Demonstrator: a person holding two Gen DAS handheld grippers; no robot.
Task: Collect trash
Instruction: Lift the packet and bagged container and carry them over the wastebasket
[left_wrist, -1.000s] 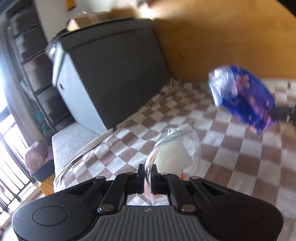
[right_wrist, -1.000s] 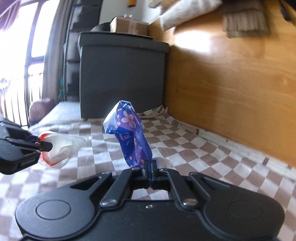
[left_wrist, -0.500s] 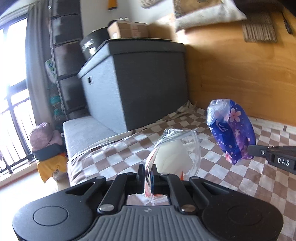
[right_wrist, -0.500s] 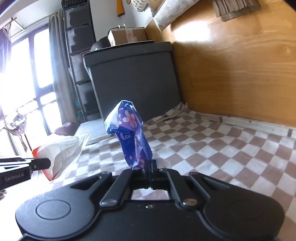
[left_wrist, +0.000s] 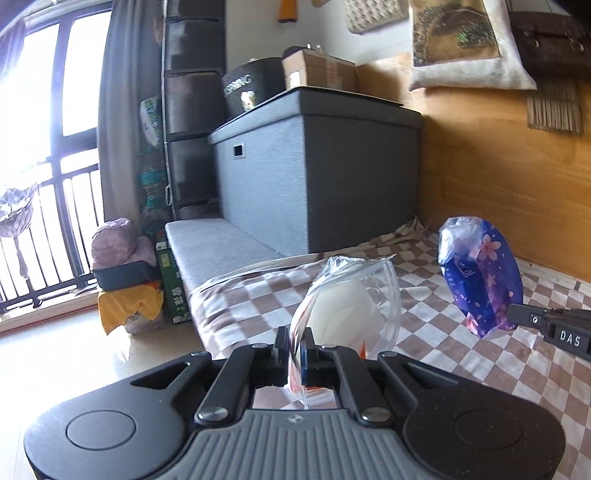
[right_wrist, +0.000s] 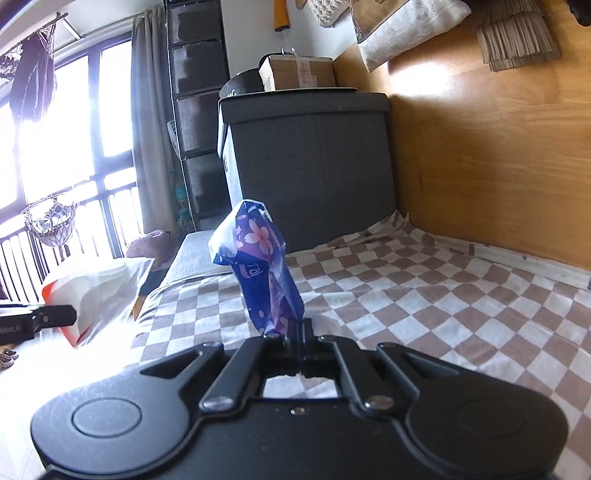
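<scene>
- The checkered blanket covers the bed from the near edge to the wooden wall on the right; nothing loose lies on the stretch I can see, so my guess is the litter here is already picked up.
- The grey storage box stands at the far end of the bed, well apart from both tools. No bin shows in either view.
- The blue flowered wrapper stands up from the right gripper, whose jaws are closed on its bottom corner. It hangs clear above the blanket, probably pinched there because the limp plastic gives no firmer place to hold.
- The clear plastic bag, with something white inside and a red edge, is clamped by its near edge in the left gripper, jaws pressed tight on the film. It too is off the blanket, to the left of the wrapper and not touching it.
- Each tool carries one piece, seemingly so both go out in one trip.
</scene>
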